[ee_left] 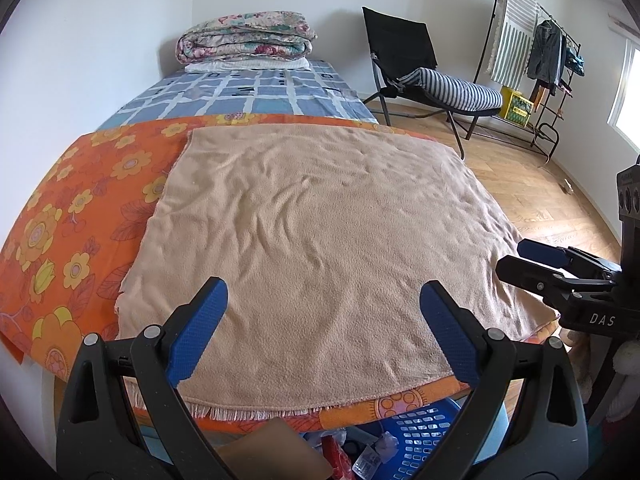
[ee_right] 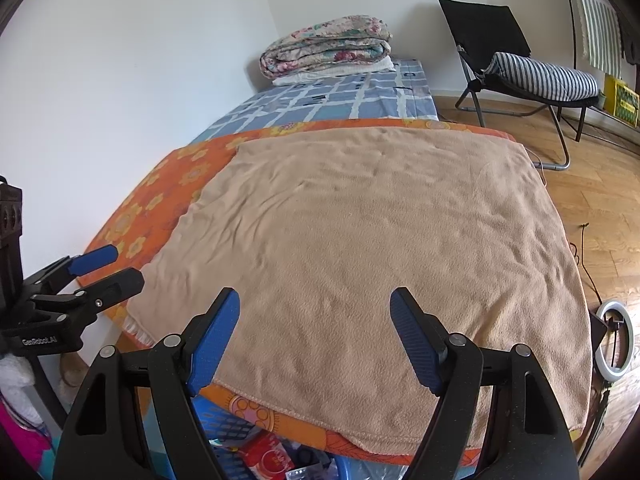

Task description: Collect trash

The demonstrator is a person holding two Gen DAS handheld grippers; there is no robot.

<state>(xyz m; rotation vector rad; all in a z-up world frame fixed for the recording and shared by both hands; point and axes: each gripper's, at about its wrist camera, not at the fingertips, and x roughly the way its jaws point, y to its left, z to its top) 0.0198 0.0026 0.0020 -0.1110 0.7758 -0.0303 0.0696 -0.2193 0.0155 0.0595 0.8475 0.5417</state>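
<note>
At the bottom edge of both views, below and between the fingers, a blue perforated basket (ee_left: 416,432) holds wrappers and other trash (ee_right: 266,454), partly hidden under the table edge. The left gripper (ee_left: 322,332) has its fingers spread wide and holds nothing; the right gripper (ee_right: 314,340) is equally wide and empty. Both point level over a tan towel (ee_left: 320,232) lying on an orange floral cloth (ee_left: 72,216). Beyond lies a bed (ee_left: 256,94) with a folded quilt (ee_left: 246,36), and a folding chair (ee_left: 420,68) at upper right.
</note>
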